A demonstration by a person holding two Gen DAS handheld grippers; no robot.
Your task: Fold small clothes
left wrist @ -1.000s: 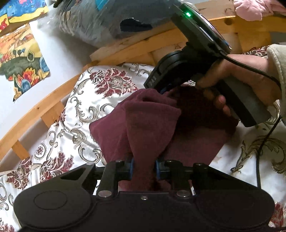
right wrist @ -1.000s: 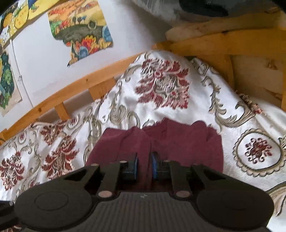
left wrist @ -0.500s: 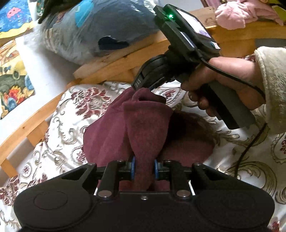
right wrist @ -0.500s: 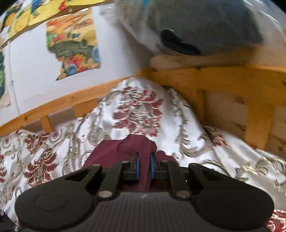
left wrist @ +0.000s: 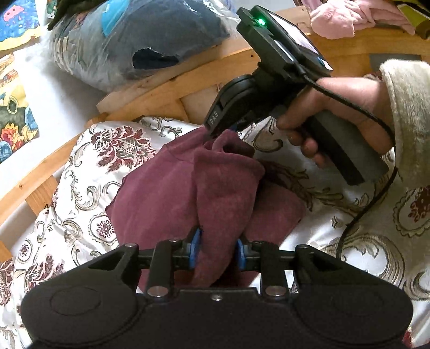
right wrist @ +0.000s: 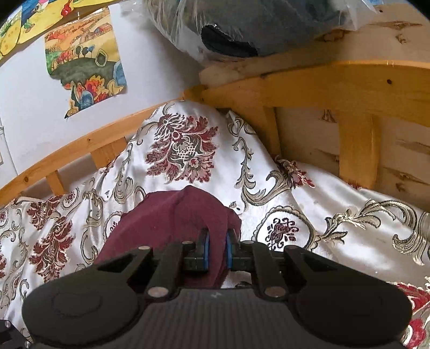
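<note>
A maroon garment (left wrist: pixel 161 193) lies bunched on the patterned bedspread (left wrist: pixel 88 171). A raised fold of it runs from my left gripper (left wrist: pixel 217 248) to my right gripper (left wrist: pixel 232 128). The left jaws are opening, and the fold still fills the gap and touches both blue pads. In the right wrist view my right gripper (right wrist: pixel 217 251) is shut on the garment (right wrist: pixel 166 214) at its far corner. A hand in a cream sleeve (left wrist: pixel 349 107) holds the right gripper, and a black cable hangs from it.
A wooden bed frame (left wrist: pixel 172 88) runs behind the bedspread, close to the right gripper. A plastic bag of dark clothes (left wrist: pixel 139 40) rests on it, and a pink garment (left wrist: pixel 346 16) lies at the top right. Colourful pictures (right wrist: pixel 86 72) hang on the white wall.
Both grippers carried the garment's fold toward the headboard, so the cloth now lies doubled. The left jaws stand wider apart than half a second ago. The right grip is unchanged.
</note>
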